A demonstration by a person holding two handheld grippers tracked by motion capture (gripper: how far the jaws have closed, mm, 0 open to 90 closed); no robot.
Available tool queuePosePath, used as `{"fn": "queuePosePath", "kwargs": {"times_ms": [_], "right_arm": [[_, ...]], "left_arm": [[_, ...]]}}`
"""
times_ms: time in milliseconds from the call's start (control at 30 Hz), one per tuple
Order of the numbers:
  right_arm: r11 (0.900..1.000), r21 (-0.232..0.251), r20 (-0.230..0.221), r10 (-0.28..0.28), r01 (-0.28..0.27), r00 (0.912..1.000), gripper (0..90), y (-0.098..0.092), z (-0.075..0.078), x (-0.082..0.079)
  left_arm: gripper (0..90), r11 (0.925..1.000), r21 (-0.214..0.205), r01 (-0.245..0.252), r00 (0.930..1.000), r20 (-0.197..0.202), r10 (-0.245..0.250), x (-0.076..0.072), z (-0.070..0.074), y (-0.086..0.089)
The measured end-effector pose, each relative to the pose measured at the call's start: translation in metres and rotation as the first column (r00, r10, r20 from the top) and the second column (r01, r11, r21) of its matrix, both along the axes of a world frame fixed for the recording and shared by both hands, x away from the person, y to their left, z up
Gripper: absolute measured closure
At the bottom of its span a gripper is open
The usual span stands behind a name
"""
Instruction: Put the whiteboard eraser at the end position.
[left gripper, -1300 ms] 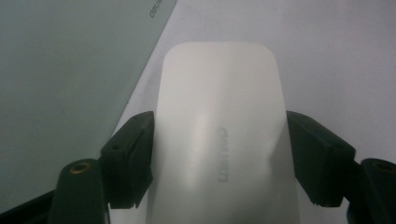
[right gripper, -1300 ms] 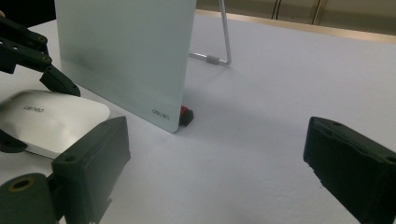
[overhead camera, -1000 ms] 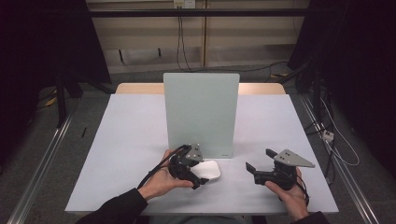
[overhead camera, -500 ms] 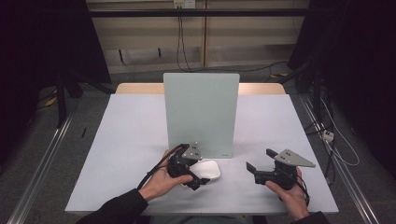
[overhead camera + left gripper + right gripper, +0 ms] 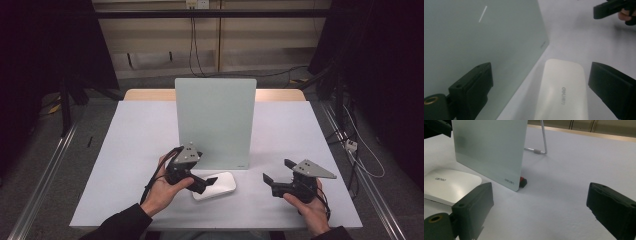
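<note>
A frosted glass board (image 5: 215, 122) stands upright mid-table, propped from behind. A white flat eraser (image 5: 216, 186) lies in front of its foot. My left gripper (image 5: 202, 184) hovers at the eraser's left end, and its jaws have just been opening. In the left gripper view, the eraser (image 5: 564, 90) lies lower down between the spread jaws of the left gripper (image 5: 541, 75), touching neither pad, with the board (image 5: 474, 37) close on the left. My right gripper (image 5: 278, 171) stands open and empty at the front right, pointing left. In its own view, the right gripper (image 5: 540, 192) faces the board (image 5: 489, 150) and eraser (image 5: 451, 185).
A thin metal stand leg (image 5: 544, 142) props the board from behind, and a small red-and-black foot (image 5: 523, 181) sits at its lower corner. The pale table (image 5: 135, 145) has open surface on both sides of the board. Dark floor with cables lies around.
My left gripper has opened, risen a little and drawn back to the left off the eraser, which stays flat on the table. The right gripper has kept still.
</note>
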State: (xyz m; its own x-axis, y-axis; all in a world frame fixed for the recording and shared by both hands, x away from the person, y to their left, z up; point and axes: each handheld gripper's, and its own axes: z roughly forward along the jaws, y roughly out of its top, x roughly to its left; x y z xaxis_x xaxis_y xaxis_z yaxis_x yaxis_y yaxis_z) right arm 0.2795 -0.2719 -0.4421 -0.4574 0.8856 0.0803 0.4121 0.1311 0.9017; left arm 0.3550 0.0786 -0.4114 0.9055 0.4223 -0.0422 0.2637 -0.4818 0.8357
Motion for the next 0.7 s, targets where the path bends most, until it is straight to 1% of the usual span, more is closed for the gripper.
{"fn": "queuePosePath", "kwargs": {"times_ms": [67, 100, 167, 200, 233, 300, 333, 400, 500, 533, 600, 667, 700], "right_arm": [[1.0000, -0.003, -0.004, 0.001, -0.001, 1.0000, 6.9, 0.000, 0.000, -0.001], [1.0000, -0.003, 0.002, 0.001, -0.001, 1.0000, 6.9, 0.000, 0.000, -0.001], [1.0000, 0.000, 0.001, -0.003, 0.003, 1.0000, 6.9, 0.000, 0.000, -0.001], [1.0000, -0.002, -0.001, -0.001, 0.001, 1.0000, 6.9, -0.001, 0.000, -0.001], [1.0000, -0.003, -0.001, -0.001, 0.001, 1.0000, 6.9, -0.001, 0.000, -0.001], [1.0000, 0.000, -0.002, -0.002, 0.002, 1.0000, 6.9, -0.001, 0.000, -0.001], [1.0000, 0.000, -0.002, -0.004, 0.004, 1.0000, 6.9, -0.001, 0.000, -0.001], [1.0000, 0.000, -0.002, -0.004, 0.004, 1.0000, 6.9, -0.001, 0.000, -0.001], [1.0000, -0.001, -0.002, -0.004, 0.004, 1.0000, 6.9, 0.000, 0.000, -0.001], [1.0000, -0.004, -0.001, -0.003, 0.003, 1.0000, 6.9, -0.001, 0.000, -0.001], [1.0000, 0.000, -0.003, -0.006, 0.006, 1.0000, 6.9, -0.001, 0.000, -0.002], [1.0000, -0.002, -0.001, -0.006, 0.006, 1.0000, 6.9, -0.001, 0.000, -0.002], [1.0000, -0.002, 0.001, -0.007, 0.007, 1.0000, 6.9, -0.001, 0.000, -0.002]], "left_arm": [[5.7, 0.9997, -0.010, -0.024, 0.9997, 0.002, 0.024, 0.000, 0.000, 0.006], [5.7, 0.9993, -0.013, -0.034, 0.9994, 0.005, 0.034, 0.000, 0.001, 0.009], [5.7, 0.9984, -0.023, -0.051, 0.9987, -0.001, 0.051, -0.001, 0.001, 0.015], [5.7, 0.9976, -0.037, -0.058, 0.9983, -0.006, 0.058, -0.002, 0.001, 0.019], [5.7, 0.9969, -0.037, -0.070, 0.9976, -0.004, 0.069, -0.002, 0.001, 0.022], [5.7, 0.9944, -0.050, -0.093, 0.9956, 0.005, 0.093, -0.004, 0.001, 0.030], [5.7, 0.9930, -0.050, -0.107, 0.9940, 0.016, 0.108, -0.006, 0.000, 0.034], [5.8, 0.9882, -0.056, -0.142, 0.9891, 0.030, 0.144, -0.009, -0.003, 0.042], [5.8, 0.9820, -0.076, -0.173, 0.9845, 0.015, 0.175, -0.012, -0.008, 0.056], [5.8, 0.9805, -0.076, -0.181, 0.9830, 0.015, 0.183, -0.013, -0.009, 0.061], [5.8, 0.9742, -0.083, -0.210, 0.9775, 0.008, 0.211, -0.014, -0.010, 0.070], [5.8, 0.9691, -0.097, -0.227, 0.9737, 0.000, 0.228, -0.016, -0.010, 0.079], [5.9, 0.9676, -0.100, -0.232, 0.9724, 0.002, 0.233, -0.016, -0.010, 0.083]]}}
